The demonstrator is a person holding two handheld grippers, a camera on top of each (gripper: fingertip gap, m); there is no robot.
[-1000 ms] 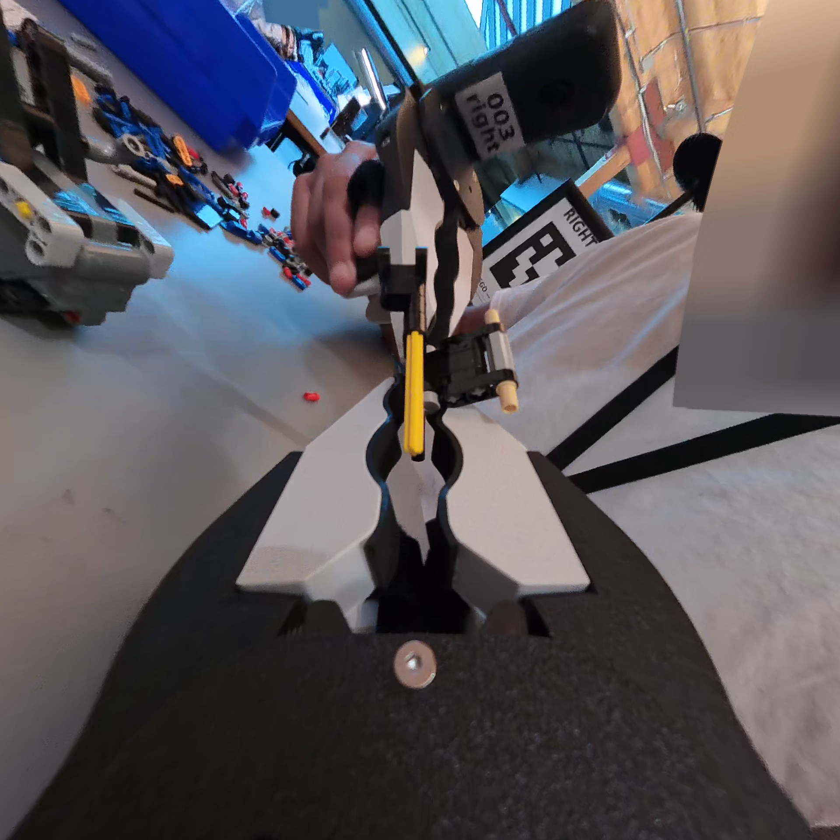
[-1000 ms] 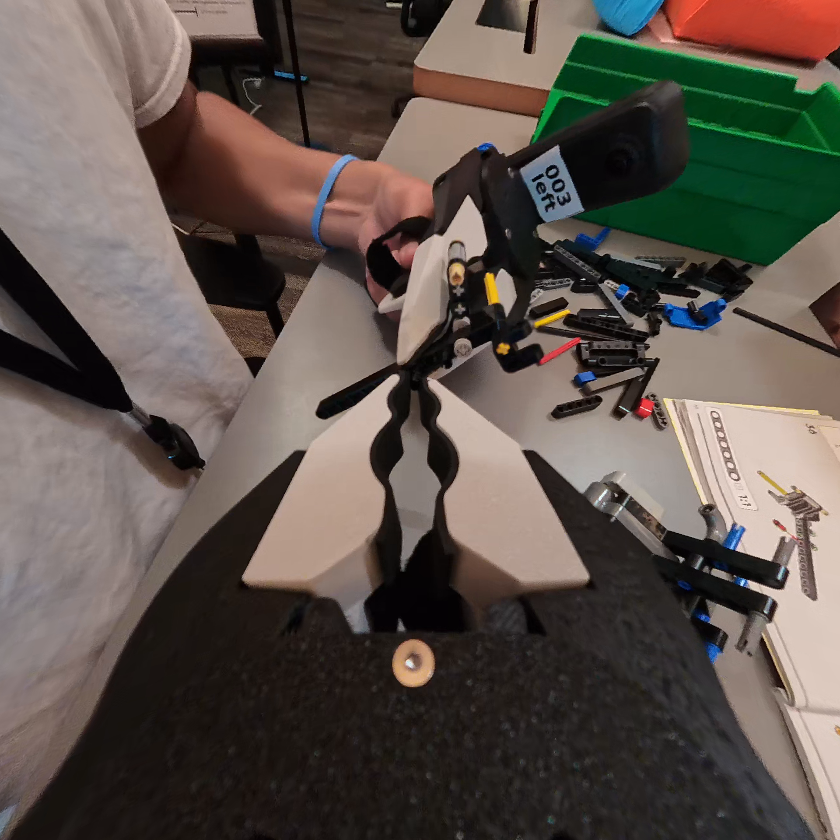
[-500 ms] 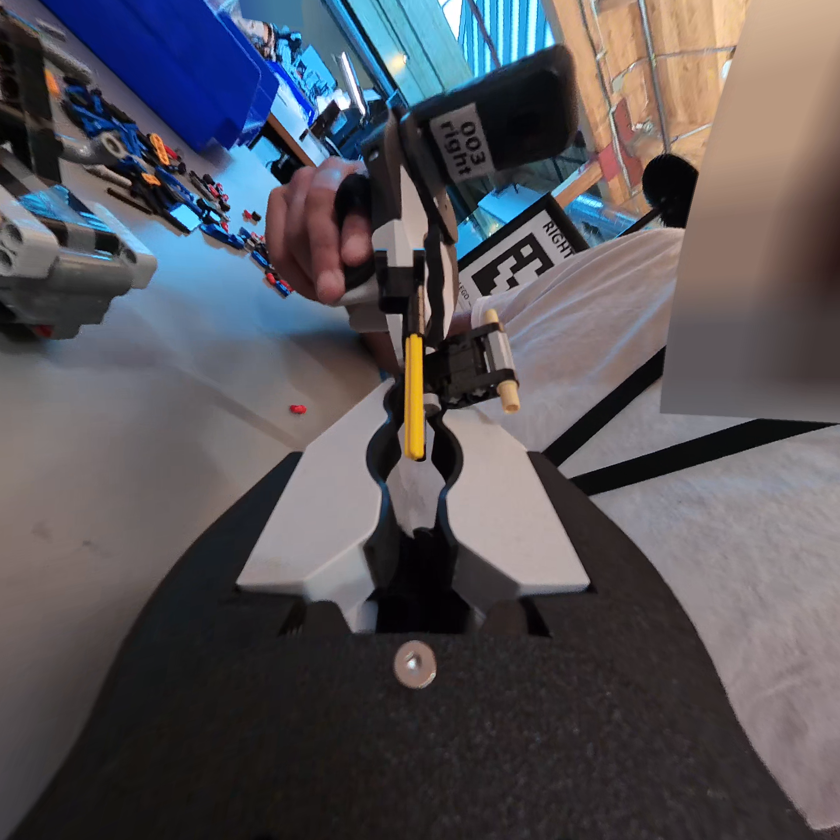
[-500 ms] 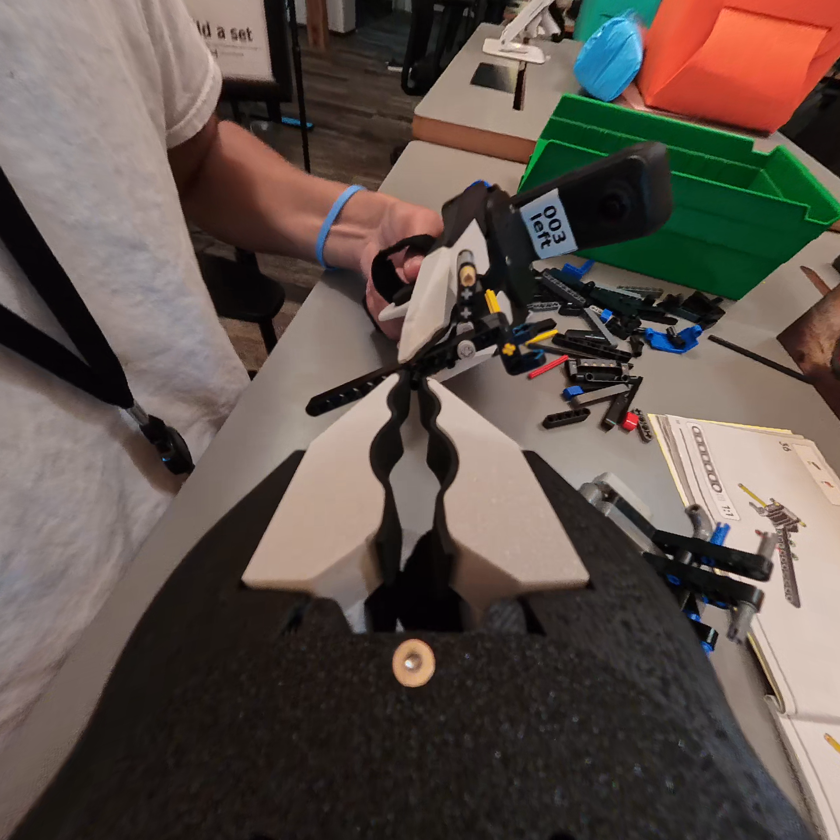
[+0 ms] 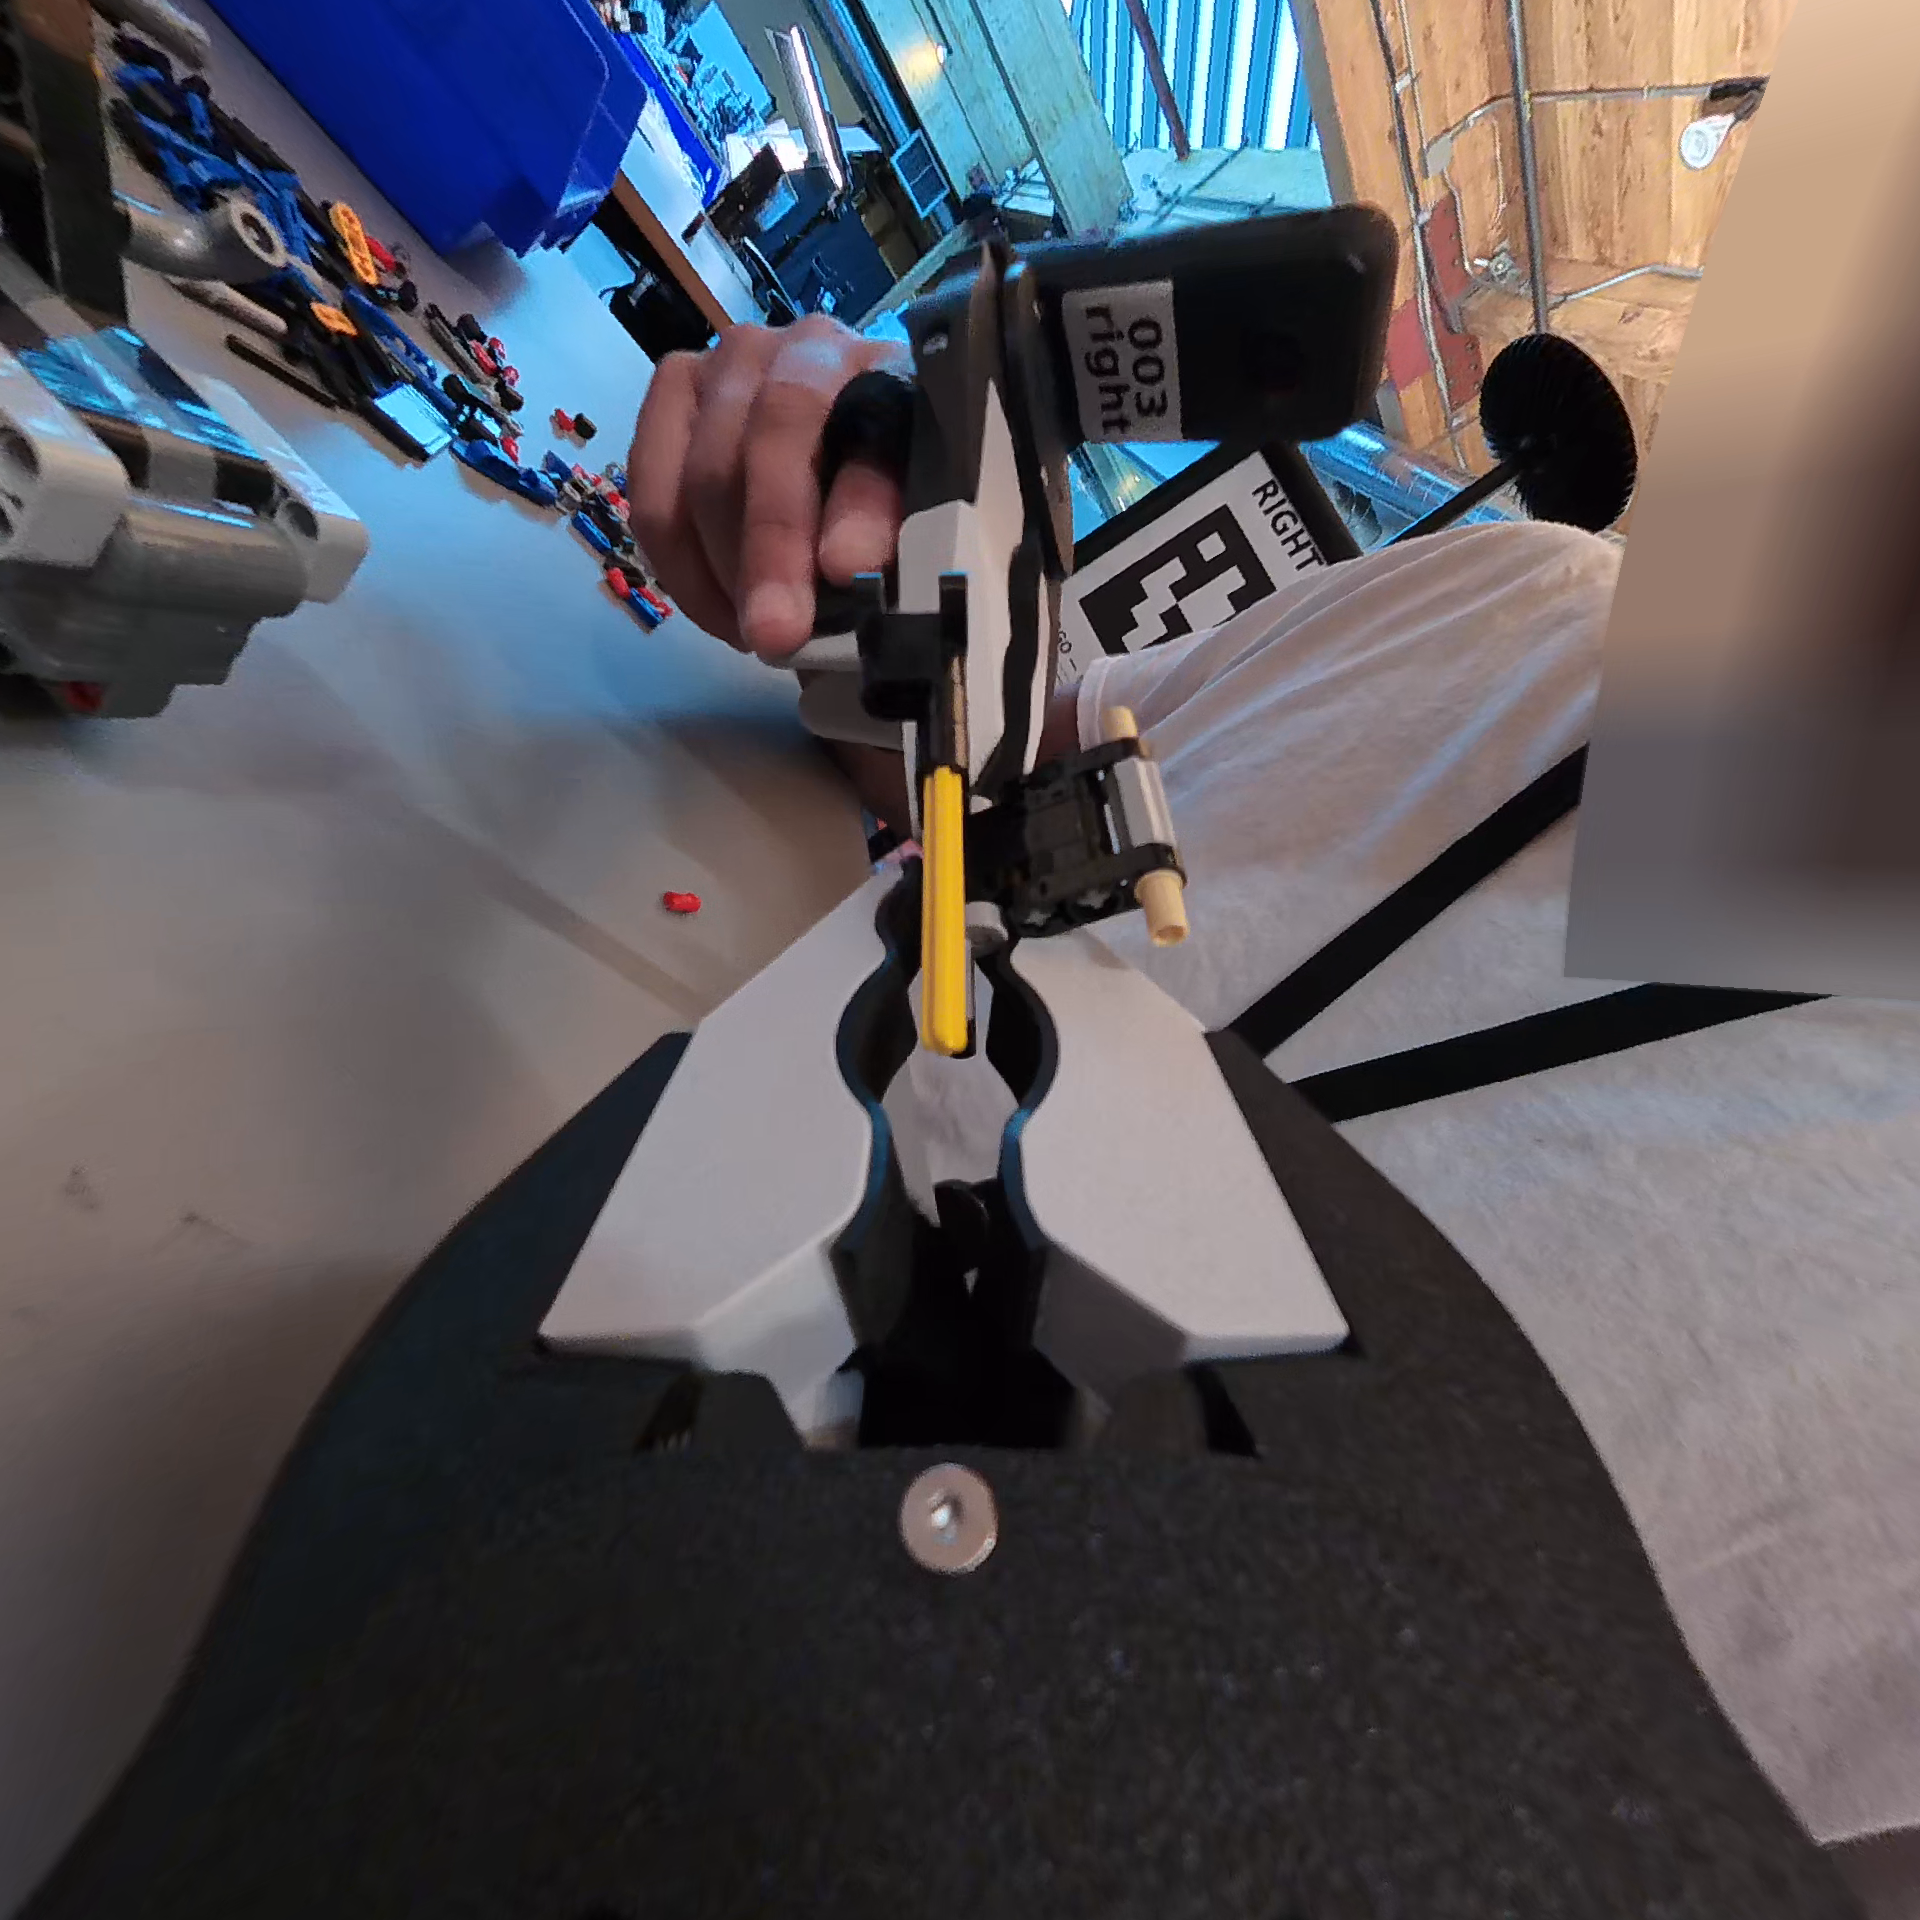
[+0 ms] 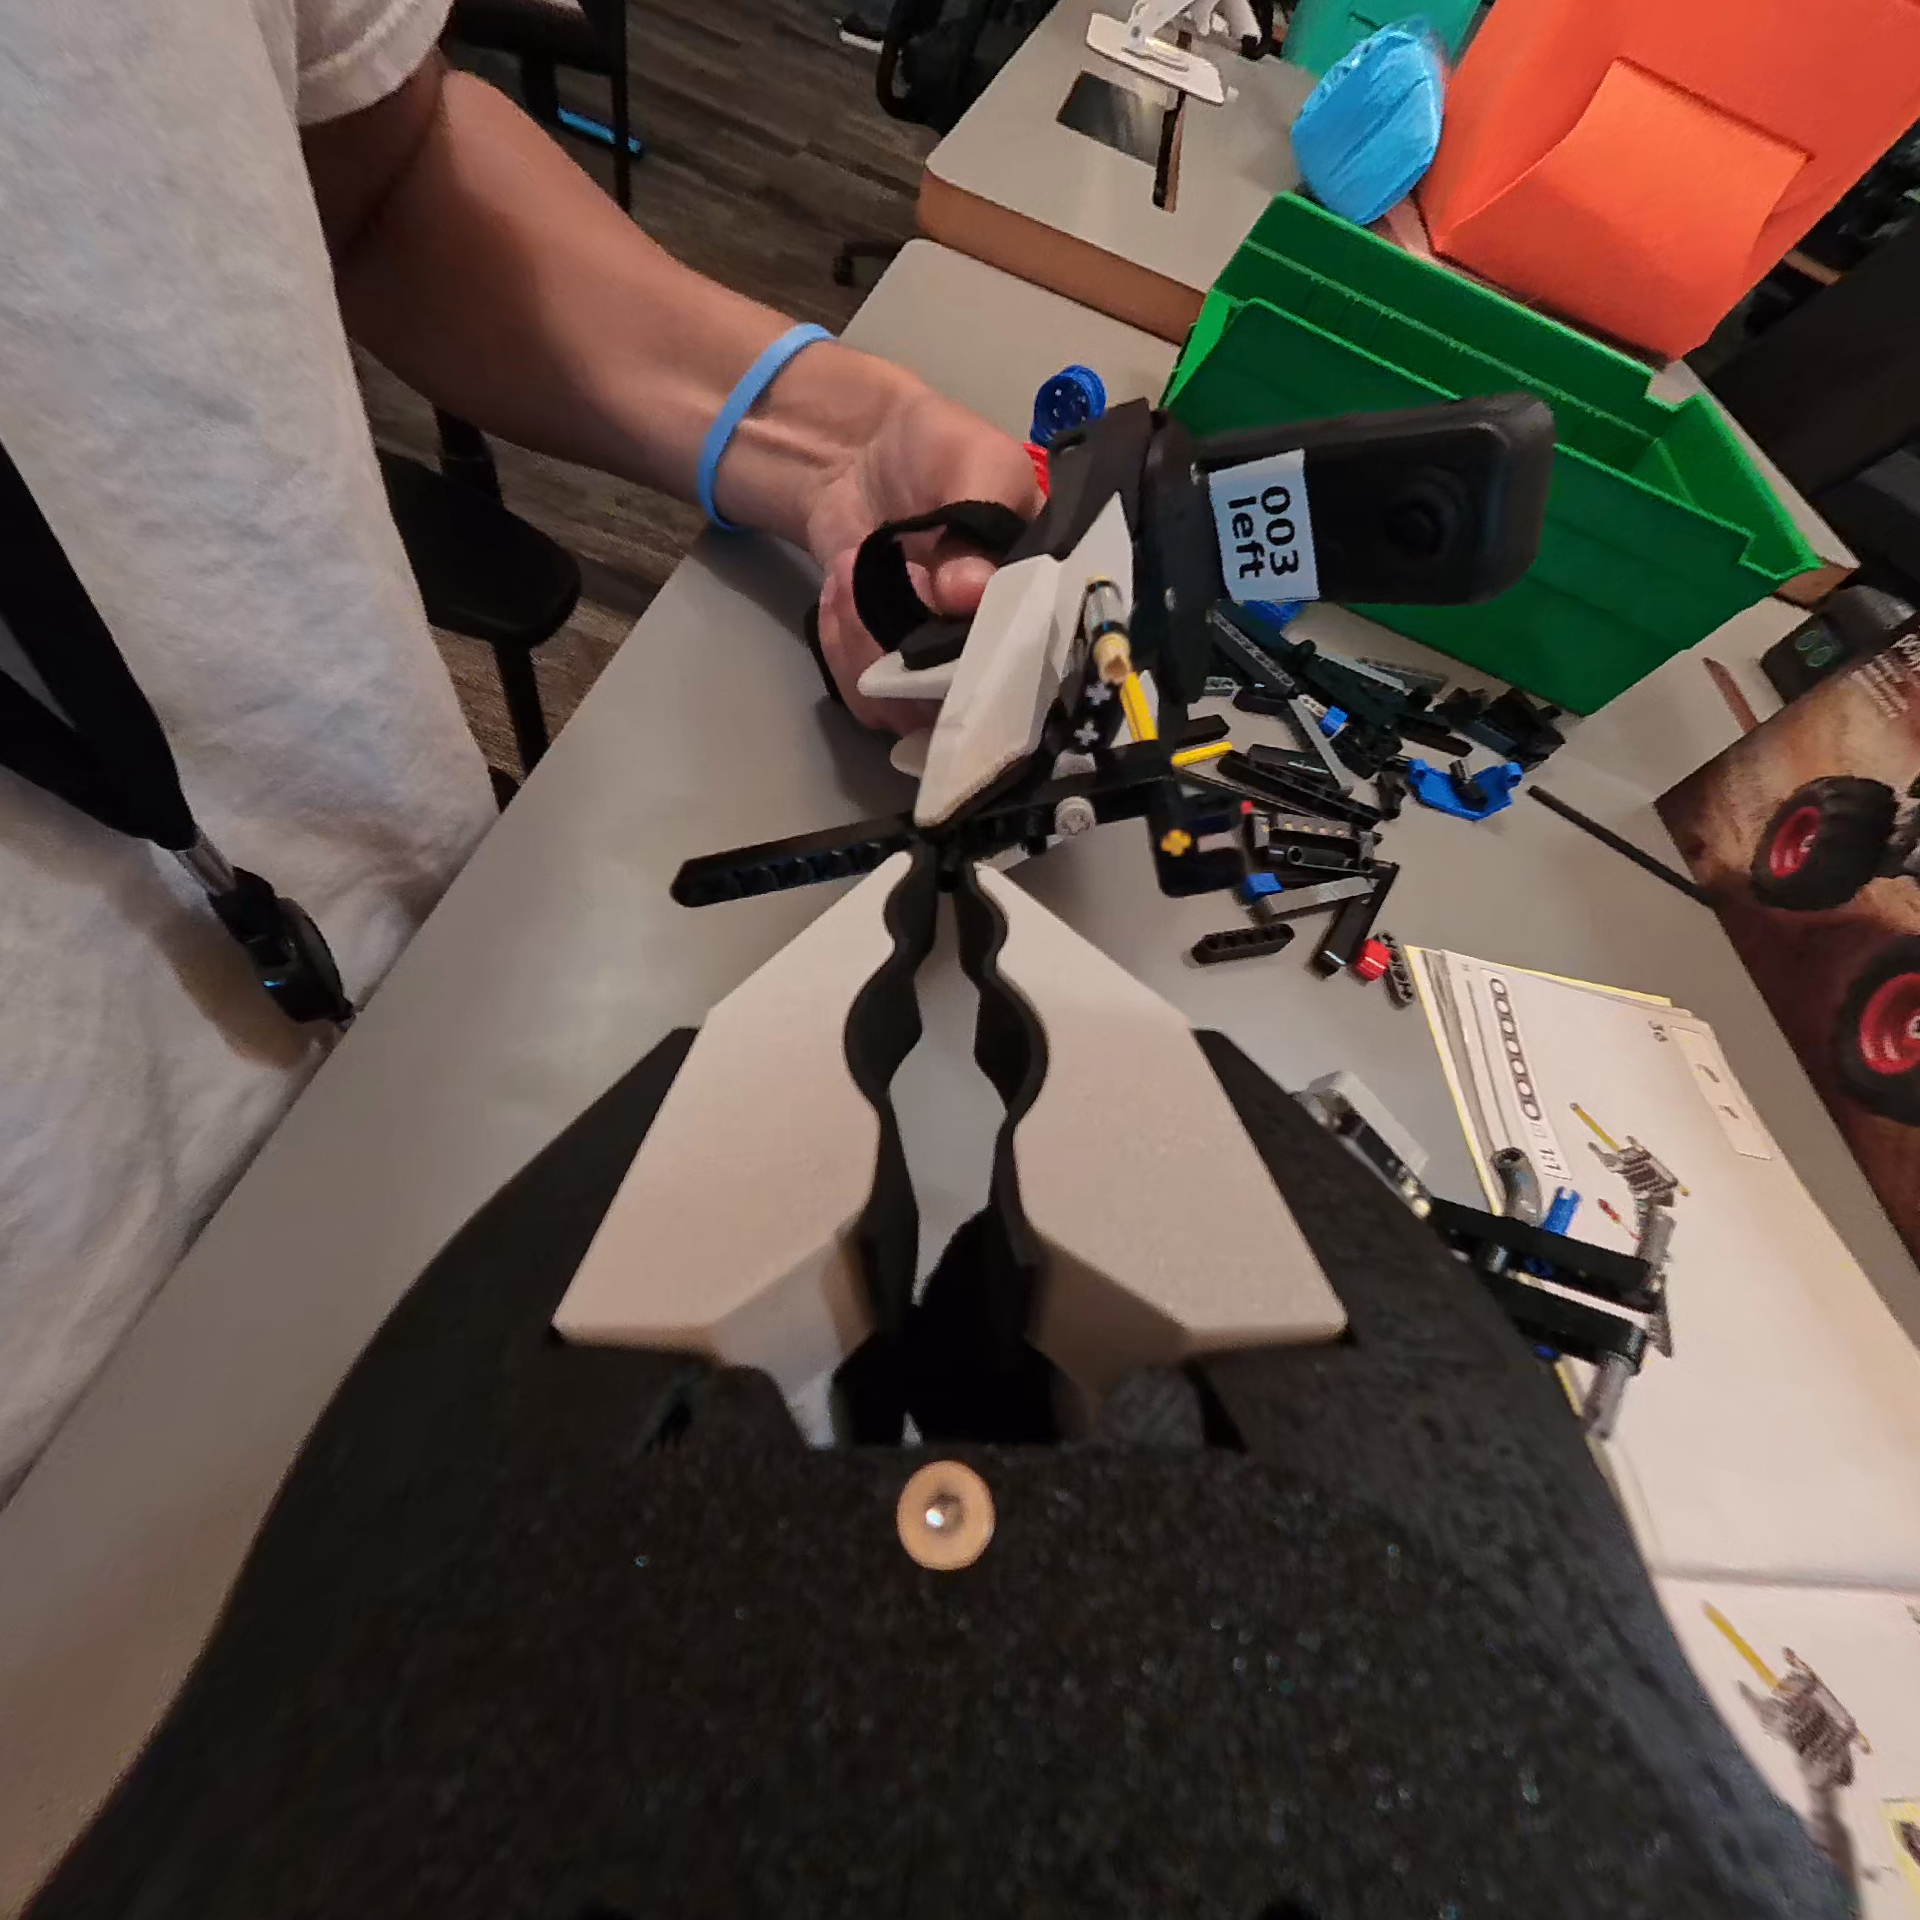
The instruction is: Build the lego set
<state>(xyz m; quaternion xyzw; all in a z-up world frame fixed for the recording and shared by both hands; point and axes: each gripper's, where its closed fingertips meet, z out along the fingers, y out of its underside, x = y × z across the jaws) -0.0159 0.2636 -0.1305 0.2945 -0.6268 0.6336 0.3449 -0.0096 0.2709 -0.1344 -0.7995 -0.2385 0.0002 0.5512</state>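
Observation:
Both grippers meet tip to tip on one small lego sub-assembly held above the grey table. In the left wrist view, my left gripper (image 5: 943,925) is shut on its black core (image 5: 1049,852). A yellow axle (image 5: 943,914) runs between the fingers and a tan pin (image 5: 1153,904) sticks out to the right. The right gripper (image 5: 966,675) faces it from beyond. In the right wrist view, my right gripper (image 6: 940,862) is shut on the assembly's long black beam (image 6: 790,862). The left gripper (image 6: 966,800) grips the same piece from the far side.
A grey lego model (image 5: 156,540), loose blue and black parts (image 5: 395,343), a blue bin (image 5: 468,104) and a red piece (image 5: 681,902) lie to the left. A green bin (image 6: 1455,416), a parts pile (image 6: 1351,748), an instruction booklet (image 6: 1610,1143) and a partial black build (image 6: 1538,1278) lie to the right. The grippers are tip to tip, or close to it.
Both grippers have stayed shut on the assembly. The pair has tilted and shifted slightly together, so the opposite gripper sits a little more to the right in each view.

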